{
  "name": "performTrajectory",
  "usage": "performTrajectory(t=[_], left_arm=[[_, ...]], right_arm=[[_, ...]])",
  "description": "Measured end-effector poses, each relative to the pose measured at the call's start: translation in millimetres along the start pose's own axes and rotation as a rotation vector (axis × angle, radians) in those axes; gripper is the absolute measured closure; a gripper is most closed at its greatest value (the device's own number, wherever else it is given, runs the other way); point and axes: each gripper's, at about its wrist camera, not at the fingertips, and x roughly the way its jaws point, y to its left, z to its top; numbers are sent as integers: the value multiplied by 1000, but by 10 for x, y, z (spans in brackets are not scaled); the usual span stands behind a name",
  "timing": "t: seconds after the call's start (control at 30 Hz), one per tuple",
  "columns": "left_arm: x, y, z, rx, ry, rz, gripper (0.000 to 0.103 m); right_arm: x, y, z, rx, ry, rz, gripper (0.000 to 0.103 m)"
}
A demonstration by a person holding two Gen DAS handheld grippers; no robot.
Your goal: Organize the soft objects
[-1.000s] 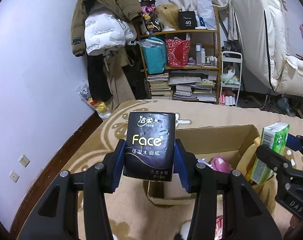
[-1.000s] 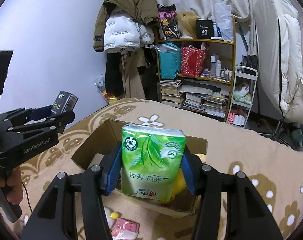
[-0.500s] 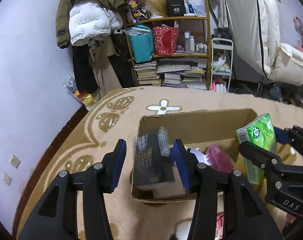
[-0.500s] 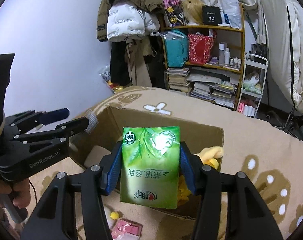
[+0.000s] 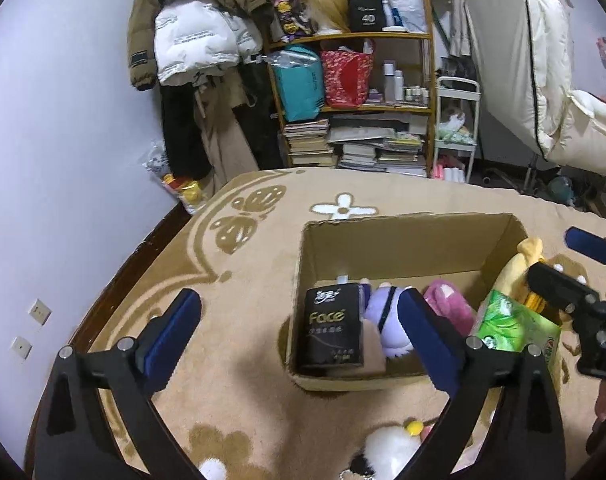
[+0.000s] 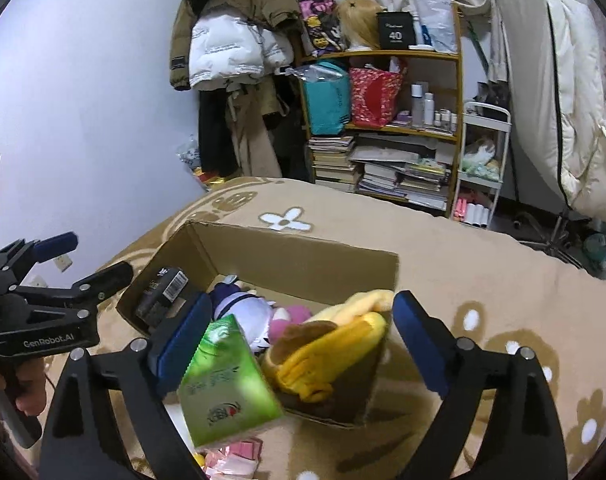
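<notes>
Left wrist view: our left gripper (image 5: 299, 326) is spread wide, holding nothing; the black "Face" tissue pack (image 5: 333, 330) stands inside the brown cardboard box (image 5: 407, 240).

Right wrist view: our right gripper (image 6: 297, 330) is likewise spread; the green tissue pack (image 6: 225, 384) sits tilted at the box's near edge.

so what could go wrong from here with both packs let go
1. The green pack looks tilted at the box edge and blurred; it may slip outside onto the rug.
2. The black pack stands upright against the left wall and could topple.
3. The open right gripper, close over the yellow plush, might snag it.
</notes>
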Motion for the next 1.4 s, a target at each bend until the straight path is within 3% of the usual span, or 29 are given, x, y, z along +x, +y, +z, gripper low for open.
performTrajectory(t=[0.4,0.7,0.87,1.03,1.4], left_arm=[[-92,81,-113,-26,-21,112,4],[-147,173,-151,-55,-8,109,4],[-209,252,-181,-74,10,83,4],[-245,299,-278,-93,74,40,4],[-366,70,-606,-7,193,17,4]], right_arm=[[-187,-24,-64,32,-18,13,7],[-245,-112,-373,113,56,24,7],[-220,-96,-570,90,116,-5,7],[-249,-61,-740,120,155,0,7],[-363,127,-1144,83,261,-14,7]])
